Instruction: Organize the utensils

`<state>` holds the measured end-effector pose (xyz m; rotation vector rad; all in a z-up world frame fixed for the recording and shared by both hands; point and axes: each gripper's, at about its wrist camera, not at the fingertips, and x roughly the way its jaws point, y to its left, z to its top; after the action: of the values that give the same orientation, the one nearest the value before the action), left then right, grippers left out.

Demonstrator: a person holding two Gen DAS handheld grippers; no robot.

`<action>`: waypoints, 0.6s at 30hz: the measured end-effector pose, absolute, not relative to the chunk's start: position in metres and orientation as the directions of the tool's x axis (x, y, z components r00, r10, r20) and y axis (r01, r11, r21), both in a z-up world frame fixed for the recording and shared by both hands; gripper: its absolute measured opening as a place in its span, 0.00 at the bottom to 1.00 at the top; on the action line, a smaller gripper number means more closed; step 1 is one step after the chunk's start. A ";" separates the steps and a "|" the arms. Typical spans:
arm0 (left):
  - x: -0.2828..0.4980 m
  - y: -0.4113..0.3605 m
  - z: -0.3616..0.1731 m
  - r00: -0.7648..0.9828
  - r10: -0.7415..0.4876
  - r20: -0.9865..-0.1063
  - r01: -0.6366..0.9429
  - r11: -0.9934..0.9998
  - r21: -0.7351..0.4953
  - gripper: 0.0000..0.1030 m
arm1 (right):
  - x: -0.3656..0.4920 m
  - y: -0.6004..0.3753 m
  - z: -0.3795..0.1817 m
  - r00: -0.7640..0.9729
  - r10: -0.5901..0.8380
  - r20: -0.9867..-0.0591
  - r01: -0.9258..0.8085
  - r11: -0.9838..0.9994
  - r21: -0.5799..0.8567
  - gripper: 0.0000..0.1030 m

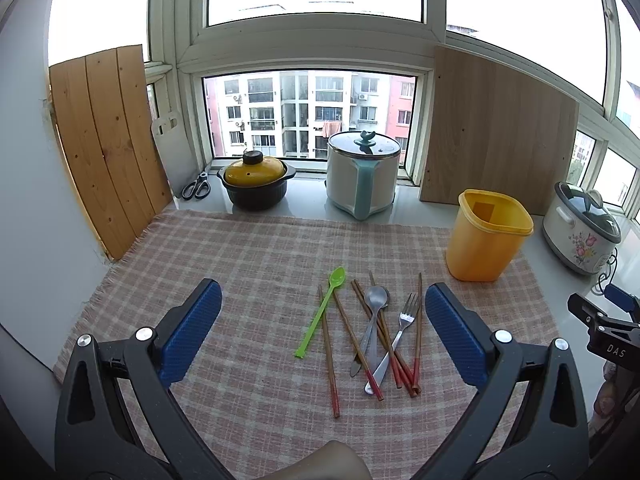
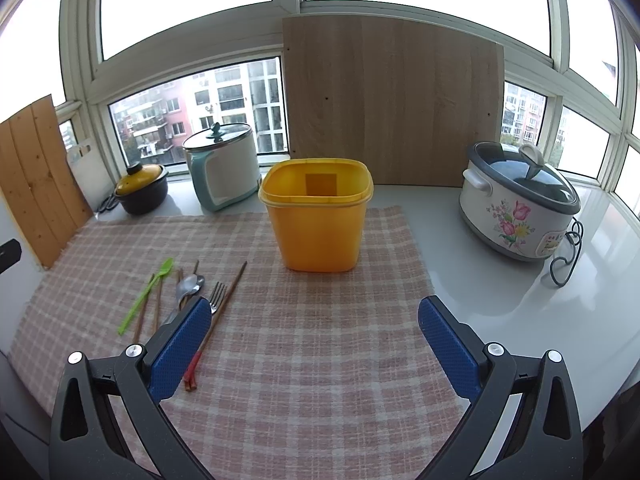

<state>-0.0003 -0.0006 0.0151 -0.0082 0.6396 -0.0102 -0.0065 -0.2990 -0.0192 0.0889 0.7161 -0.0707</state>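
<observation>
Nearest, left gripper and right gripper spread wide, grasping nothing. Just beyond on the checked cloth, a loose heap: green spoon, chopsticks, metal spoon, fork (all unsorted). Farther right, yellow container apparently empty; nothing organized yet.

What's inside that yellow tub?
The yellow tub looks empty: only bare inner walls and a darker square patch show. Its floor is hidden by the near wall.
</observation>
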 end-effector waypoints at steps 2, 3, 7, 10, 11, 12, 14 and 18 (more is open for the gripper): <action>0.000 -0.001 0.015 0.802 -0.013 -0.597 0.008 1.000 -0.012 1.00 | -0.006 -0.298 -0.019 0.750 -0.034 -0.661 0.095 0.994 0.057 0.99; -0.001 -0.001 0.015 0.803 -0.013 -0.596 0.007 1.000 -0.013 1.00 | -0.006 -0.298 -0.019 0.749 -0.033 -0.662 0.094 0.994 0.058 0.99; -0.001 0.000 0.016 0.803 -0.013 -0.596 0.007 1.000 -0.012 1.00 | -0.005 -0.296 -0.020 0.747 -0.031 -0.664 0.092 0.994 0.058 0.99; -0.001 -0.002 0.018 0.803 -0.017 -0.596 0.008 1.000 -0.017 1.00 | -0.006 -0.296 -0.021 0.747 -0.030 -0.664 0.091 0.994 0.058 0.99; 0.000 -0.002 0.018 0.803 -0.015 -0.596 0.007 1.000 -0.015 1.00 | -0.005 -0.296 -0.021 0.747 -0.031 -0.664 0.092 0.994 0.057 0.99; 0.000 -0.003 0.019 0.804 -0.012 -0.595 0.007 1.000 -0.012 1.00 | -0.005 -0.296 -0.021 0.746 -0.030 -0.665 0.093 0.994 0.059 0.99; 0.000 -0.003 0.020 0.803 -0.015 -0.596 0.009 1.000 -0.014 1.00 | -0.005 -0.296 -0.021 0.747 -0.030 -0.665 0.092 0.994 0.059 0.99; 0.000 -0.004 0.021 0.803 -0.018 -0.595 0.010 1.000 -0.017 1.00 | -0.005 -0.296 -0.021 0.747 -0.030 -0.664 0.092 0.994 0.058 0.99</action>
<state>-0.0004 -0.0037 0.0212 -0.0134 0.6378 -0.0149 -0.0054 -0.2963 -0.0211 0.0890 0.7242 -0.0669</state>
